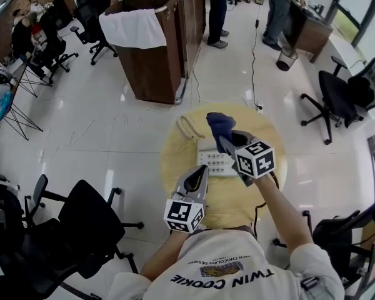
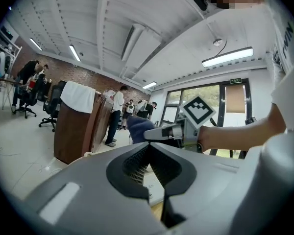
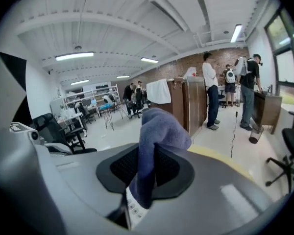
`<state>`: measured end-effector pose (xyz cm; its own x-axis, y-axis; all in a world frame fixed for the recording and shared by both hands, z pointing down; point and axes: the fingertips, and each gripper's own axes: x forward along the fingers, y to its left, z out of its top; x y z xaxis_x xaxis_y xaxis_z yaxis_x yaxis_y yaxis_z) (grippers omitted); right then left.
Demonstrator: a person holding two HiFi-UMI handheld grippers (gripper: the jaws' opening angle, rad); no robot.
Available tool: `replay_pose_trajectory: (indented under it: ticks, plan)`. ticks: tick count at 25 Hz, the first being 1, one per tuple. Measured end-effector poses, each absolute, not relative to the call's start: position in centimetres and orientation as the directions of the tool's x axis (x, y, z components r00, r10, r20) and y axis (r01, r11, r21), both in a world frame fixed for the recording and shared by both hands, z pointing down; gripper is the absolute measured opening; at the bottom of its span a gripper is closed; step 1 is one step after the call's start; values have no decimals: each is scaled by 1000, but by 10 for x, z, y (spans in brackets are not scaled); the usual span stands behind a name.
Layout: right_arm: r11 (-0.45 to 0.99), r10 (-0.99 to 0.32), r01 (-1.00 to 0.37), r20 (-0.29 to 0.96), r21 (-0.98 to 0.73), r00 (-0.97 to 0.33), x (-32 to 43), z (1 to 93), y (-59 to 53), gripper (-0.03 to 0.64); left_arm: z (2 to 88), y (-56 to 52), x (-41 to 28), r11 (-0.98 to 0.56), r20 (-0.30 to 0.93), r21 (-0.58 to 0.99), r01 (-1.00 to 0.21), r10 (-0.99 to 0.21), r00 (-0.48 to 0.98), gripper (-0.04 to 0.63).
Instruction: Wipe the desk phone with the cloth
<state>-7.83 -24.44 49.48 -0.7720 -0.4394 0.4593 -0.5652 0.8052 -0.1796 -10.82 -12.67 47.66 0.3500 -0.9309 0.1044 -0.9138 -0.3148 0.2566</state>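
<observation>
A white desk phone (image 1: 214, 162) lies on the round yellow table (image 1: 175, 161); its keys show through the jaw gap in the right gripper view (image 3: 132, 210). My right gripper (image 1: 227, 144) is shut on a dark blue cloth (image 1: 220, 124), which bunches up above the phone's far end. The cloth (image 3: 159, 126) fills the space between the jaws of the right gripper (image 3: 146, 174). My left gripper (image 1: 196, 179) hovers at the phone's near left, jaws shut with nothing in them. In the left gripper view, the left gripper (image 2: 148, 149) looks toward the right gripper (image 2: 169, 132), the cloth (image 2: 137, 127) and the phone (image 2: 155, 182).
A coiled cord (image 1: 187, 127) lies at the table's far left. Beyond stands a brown wooden cabinet (image 1: 151, 67) with a white towel (image 1: 136, 28) draped on it. Black office chairs (image 1: 87, 220) (image 1: 337, 99) ring the table. People stand at the back near a bin (image 1: 287, 59).
</observation>
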Motion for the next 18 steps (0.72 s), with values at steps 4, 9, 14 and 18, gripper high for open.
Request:
replay_pose_trajectory:
  ticks: [4, 9, 14, 18]
  plan:
    - [798, -497, -576, 344, -179, -796, -49, 468, -190, 66, 472, -122, -92, -343, 96, 251, -905, -922, 376, -8]
    - [792, -557, -597, 248, -129, -793, -15, 447, -129, 66, 464, -111, -76, -367, 80, 240, -899, -915, 395, -8]
    - [777, -606, -626, 193, -62, -772, 4, 437, -97, 66, 452, -99, -72, -366, 71, 255, -895, -916, 395, -8]
    - [777, -611, -626, 152, -73, -777, 13, 434, -82, 64, 435, -90, -65, -385, 38, 240, -891, -914, 405, -8]
